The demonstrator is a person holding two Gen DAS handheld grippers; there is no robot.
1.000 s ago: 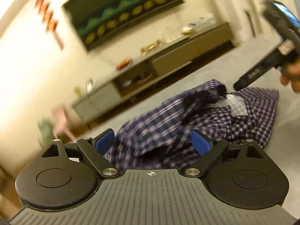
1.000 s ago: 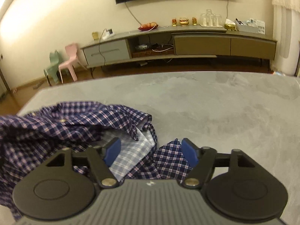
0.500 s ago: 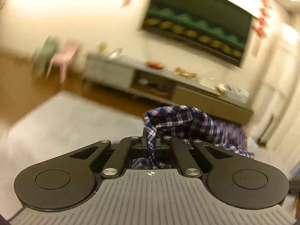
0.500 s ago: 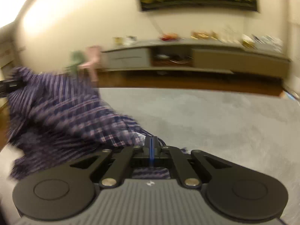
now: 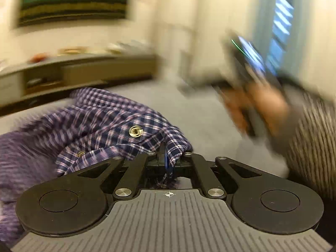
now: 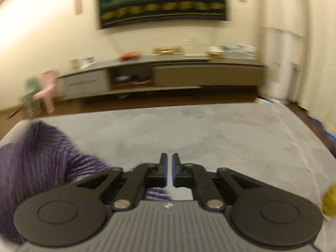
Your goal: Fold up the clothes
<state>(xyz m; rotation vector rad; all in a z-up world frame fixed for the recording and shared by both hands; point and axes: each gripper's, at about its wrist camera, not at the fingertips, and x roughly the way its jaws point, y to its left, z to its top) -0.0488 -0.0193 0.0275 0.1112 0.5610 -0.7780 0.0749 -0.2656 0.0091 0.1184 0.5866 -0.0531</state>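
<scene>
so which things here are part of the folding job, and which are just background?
Job:
- purple plaid button shirt, clamped in left gripper
- right gripper, nearly shut, nothing visibly pinched
- grey table

Background:
- long low sideboard
- dark wall hanging
- pink plastic chair

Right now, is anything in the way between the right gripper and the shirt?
Nothing visible. The right gripper, nearly closed and empty, hangs over bare grey table; the plaid shirt lies just to its left, pinched by the left gripper.
</scene>
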